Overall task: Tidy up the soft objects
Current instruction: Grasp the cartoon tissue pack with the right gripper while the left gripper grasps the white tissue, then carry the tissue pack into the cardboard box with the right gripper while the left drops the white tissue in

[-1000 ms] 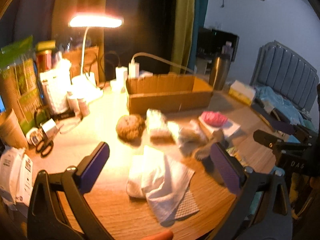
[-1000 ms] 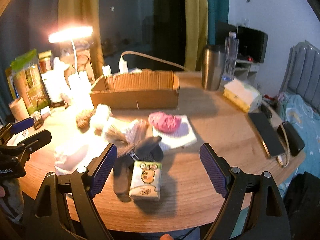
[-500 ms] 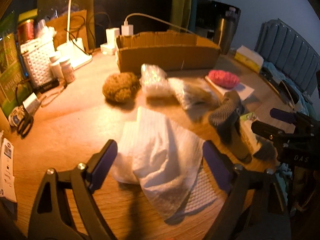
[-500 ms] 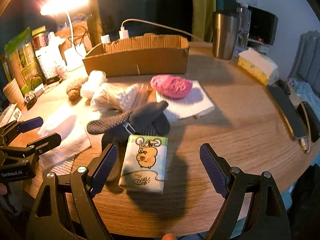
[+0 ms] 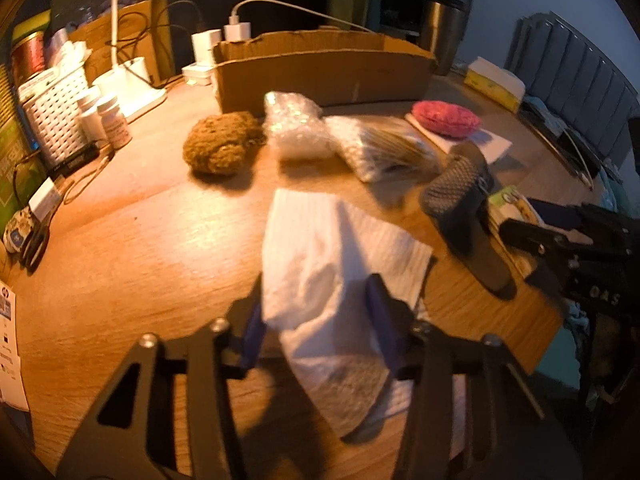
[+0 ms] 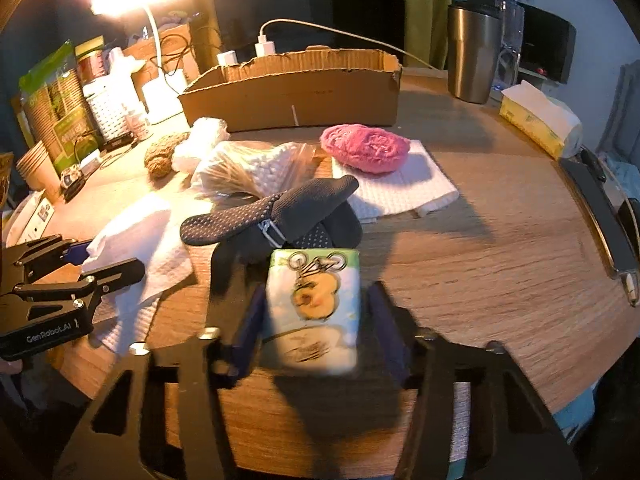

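**Both claws closing on soft goods**

Nearest, the left claw (image 5: 316, 320) is closing around a crumpled white cloth (image 5: 328, 264); its blue pads already touch the bunched folds on both sides, pinching the fabric into a ridge so it should lift as 1 bundle. Meanwhile the right claw (image 6: 312, 316) is closing across the short width of a pocket tissue pack (image 6: 314, 308) printed with a cartoon; the pack lies flat between the pads, the left pad about touching, the right showing a slight gap. Just beyond the pack sit dark dotted socks (image 6: 272, 216), clipped together. Farther on the tabletop (image 6: 480, 248) lie a bag of cotton swabs (image 6: 256, 168), a pink knitted pad (image 6: 364, 148) on a folded white cloth, and a brown scrubber (image 5: 218, 144). Farthest, the open cardboard box (image 6: 292, 96) looks like the likely destination.
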Tool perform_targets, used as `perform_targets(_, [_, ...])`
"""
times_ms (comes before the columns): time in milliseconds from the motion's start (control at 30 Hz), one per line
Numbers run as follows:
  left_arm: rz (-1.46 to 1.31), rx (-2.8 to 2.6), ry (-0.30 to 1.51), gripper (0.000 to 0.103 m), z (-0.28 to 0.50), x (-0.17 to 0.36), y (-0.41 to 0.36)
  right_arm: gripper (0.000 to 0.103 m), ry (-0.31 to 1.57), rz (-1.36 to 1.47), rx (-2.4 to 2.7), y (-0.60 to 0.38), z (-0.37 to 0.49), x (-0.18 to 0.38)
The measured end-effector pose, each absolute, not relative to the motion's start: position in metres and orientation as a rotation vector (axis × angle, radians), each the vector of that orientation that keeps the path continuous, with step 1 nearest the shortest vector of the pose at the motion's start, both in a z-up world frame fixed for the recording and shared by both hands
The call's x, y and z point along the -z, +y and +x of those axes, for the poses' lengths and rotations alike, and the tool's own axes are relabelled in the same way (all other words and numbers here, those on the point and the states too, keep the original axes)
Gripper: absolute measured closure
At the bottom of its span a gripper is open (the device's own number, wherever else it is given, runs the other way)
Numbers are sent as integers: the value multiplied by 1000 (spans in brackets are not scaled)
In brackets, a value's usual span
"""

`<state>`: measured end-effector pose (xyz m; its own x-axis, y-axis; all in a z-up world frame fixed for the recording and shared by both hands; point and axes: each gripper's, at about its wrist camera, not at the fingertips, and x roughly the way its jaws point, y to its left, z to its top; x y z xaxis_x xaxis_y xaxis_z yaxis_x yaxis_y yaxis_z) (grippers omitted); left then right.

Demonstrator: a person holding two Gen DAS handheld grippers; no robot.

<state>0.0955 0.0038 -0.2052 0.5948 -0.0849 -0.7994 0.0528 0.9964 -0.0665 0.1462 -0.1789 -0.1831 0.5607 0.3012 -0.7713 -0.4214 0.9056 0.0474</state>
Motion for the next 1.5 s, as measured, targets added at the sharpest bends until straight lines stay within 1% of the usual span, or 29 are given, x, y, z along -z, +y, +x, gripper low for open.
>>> perform_targets(167, [-32,103,925,80,92,200,-3,55,839,-159,-424,-184,142,173])
perform_targets(400, [-18,118,872,83,86,178,-10,55,798,-138,-418,-195,139,157])
perform_targets(933, [-29,131,707,83,93,111,-14,55,688,-109,-423,-205,154,107])
perform_targets(1500, [-27,144,598,83,138,60,-22,55,617,-83,-418,-219,198,70])
